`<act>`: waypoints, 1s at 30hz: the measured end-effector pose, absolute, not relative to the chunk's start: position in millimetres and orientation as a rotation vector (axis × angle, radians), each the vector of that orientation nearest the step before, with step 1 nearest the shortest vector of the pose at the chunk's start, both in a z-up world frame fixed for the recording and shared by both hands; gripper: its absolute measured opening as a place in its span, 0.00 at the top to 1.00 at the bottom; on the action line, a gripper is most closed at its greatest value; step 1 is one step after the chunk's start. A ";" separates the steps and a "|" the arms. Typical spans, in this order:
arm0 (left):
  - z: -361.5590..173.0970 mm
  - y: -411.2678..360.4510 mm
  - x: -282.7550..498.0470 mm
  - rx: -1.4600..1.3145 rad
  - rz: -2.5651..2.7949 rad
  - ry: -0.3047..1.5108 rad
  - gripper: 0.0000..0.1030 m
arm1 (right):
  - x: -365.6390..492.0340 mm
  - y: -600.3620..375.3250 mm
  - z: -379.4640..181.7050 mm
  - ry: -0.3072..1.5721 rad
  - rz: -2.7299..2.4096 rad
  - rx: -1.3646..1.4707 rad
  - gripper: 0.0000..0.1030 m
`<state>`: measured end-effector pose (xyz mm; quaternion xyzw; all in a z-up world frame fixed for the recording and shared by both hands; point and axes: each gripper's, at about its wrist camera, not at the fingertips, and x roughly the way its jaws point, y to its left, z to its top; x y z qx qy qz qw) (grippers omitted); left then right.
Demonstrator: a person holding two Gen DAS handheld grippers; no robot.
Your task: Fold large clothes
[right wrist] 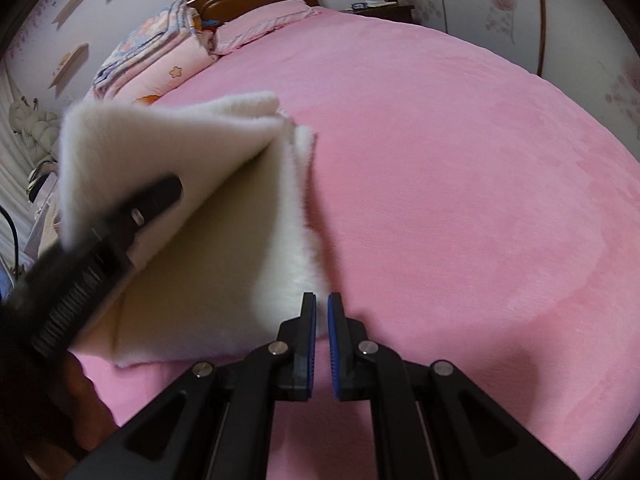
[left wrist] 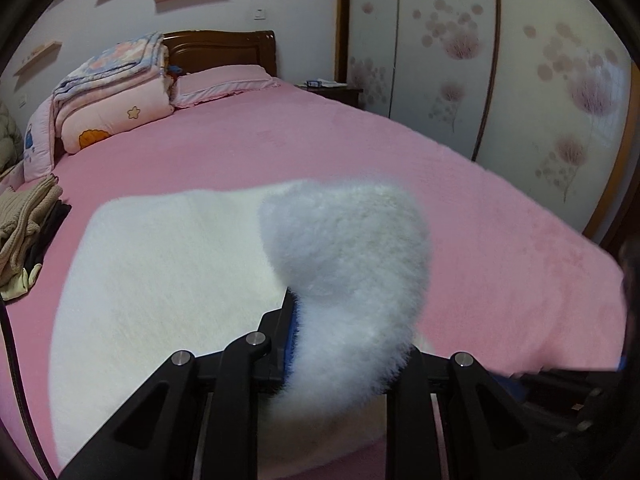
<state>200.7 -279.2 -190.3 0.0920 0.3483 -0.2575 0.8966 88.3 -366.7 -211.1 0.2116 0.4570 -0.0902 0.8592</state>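
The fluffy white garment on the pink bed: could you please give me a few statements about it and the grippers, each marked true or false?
1. The left gripper holds a raised fold of the fluffy white garment in its fingers. True.
2. The garment lies on a blue bedsheet. False: the bedsheet is pink.
3. The right gripper stands wide open. False: its fingers are nearly shut, at the garment's fuzzy edge.
4. Folded quilts are stacked near the dark wooden headboard. True.
5. The beige knitted clothes lie on top of the white garment. False: they lie beside it, apart.
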 end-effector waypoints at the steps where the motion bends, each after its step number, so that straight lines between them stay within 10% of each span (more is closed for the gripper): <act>1: -201.8 -282.3 199.2 0.223 -0.538 0.736 0.81 | 87.6 -369.2 -212.4 0.966 -0.193 0.446 0.94; 8: -199.6 -278.7 200.4 0.262 -0.576 0.778 0.74 | 81.6 -372.2 -206.1 0.960 -0.193 0.433 0.94; 12: -175.9 -258.4 207.1 0.128 -0.673 0.891 0.27 | 81.2 -372.0 -189.0 0.940 -0.189 0.440 0.94; 30: -148.4 -114.0 221.3 -0.043 -0.235 0.906 0.26 | 136.8 -314.1 -110.5 0.879 0.023 0.202 0.56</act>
